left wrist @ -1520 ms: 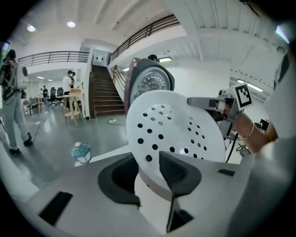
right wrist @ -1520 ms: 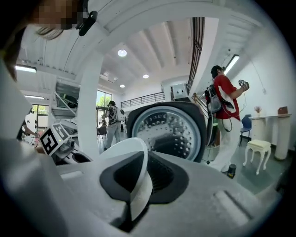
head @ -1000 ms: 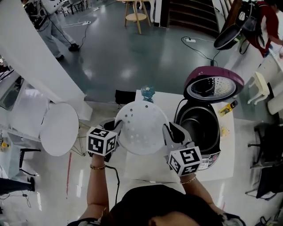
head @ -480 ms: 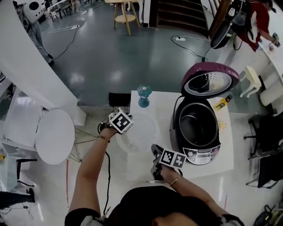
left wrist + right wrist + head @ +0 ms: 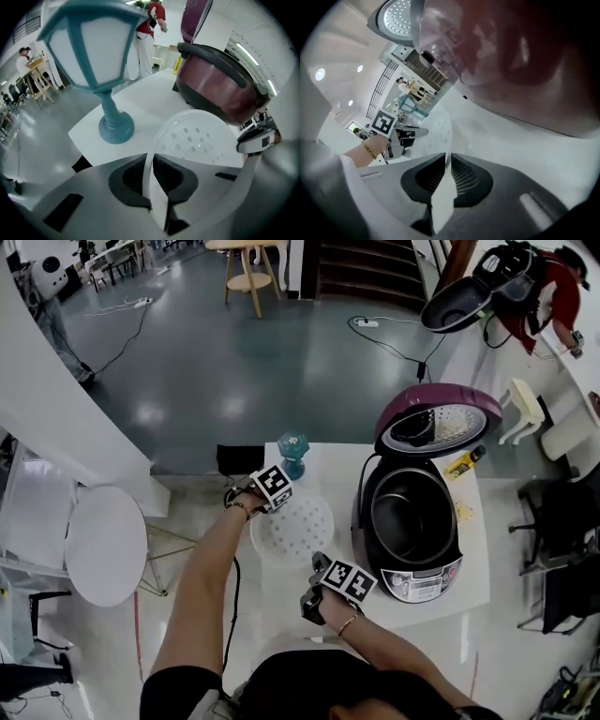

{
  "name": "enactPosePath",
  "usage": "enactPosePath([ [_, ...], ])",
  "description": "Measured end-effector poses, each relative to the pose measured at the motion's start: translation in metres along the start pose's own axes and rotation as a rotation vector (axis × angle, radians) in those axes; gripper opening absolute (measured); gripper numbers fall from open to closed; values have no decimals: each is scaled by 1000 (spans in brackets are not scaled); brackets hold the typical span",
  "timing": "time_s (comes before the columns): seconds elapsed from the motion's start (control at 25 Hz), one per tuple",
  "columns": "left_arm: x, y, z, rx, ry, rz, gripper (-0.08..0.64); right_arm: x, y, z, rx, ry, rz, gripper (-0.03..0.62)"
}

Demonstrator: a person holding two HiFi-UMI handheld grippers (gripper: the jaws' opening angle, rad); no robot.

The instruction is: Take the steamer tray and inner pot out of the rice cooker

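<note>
We wear a black short-sleeved top (image 5: 173, 692) and a thin beaded bracelet (image 5: 236, 508) on each wrist. Our left gripper (image 5: 151, 159) and right gripper (image 5: 446, 159) look alike: smooth grey shells, black ribbed pads (image 5: 129, 177), and a white cube (image 5: 273, 487) printed with black square markers. A dark cable (image 5: 233, 601) hangs beside our left arm.

You have lowered the steamer tray (image 5: 292, 526), pinched between your left gripper (image 5: 262, 511) and right gripper (image 5: 316, 565), from mid-air down to the table (image 5: 333, 470) beside the rice cooker (image 5: 410, 521).
</note>
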State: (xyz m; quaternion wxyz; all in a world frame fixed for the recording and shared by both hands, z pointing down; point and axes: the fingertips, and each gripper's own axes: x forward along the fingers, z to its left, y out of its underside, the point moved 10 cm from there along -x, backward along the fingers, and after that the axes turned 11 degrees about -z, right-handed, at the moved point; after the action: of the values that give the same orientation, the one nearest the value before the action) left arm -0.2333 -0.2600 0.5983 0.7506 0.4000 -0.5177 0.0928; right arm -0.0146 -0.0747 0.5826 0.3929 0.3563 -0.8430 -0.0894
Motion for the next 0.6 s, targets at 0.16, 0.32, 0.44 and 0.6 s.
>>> enactPosePath([
  [0.16, 7, 3, 12, -30, -24, 2, 29, 13, -4, 1, -23, 23, -32, 37],
  [0.32, 8, -4, 18, -18, -87, -33, 41, 24, -11, 3, -37, 41, -68, 37],
  [0.44, 8, -5, 16, -56, -96, -90, 95, 25, -14, 4, -53, 49, -94, 37],
  [0.6, 6, 0, 4, -34, -77, -117, 294, 25, -14, 7, -111, 20, -106, 112],
])
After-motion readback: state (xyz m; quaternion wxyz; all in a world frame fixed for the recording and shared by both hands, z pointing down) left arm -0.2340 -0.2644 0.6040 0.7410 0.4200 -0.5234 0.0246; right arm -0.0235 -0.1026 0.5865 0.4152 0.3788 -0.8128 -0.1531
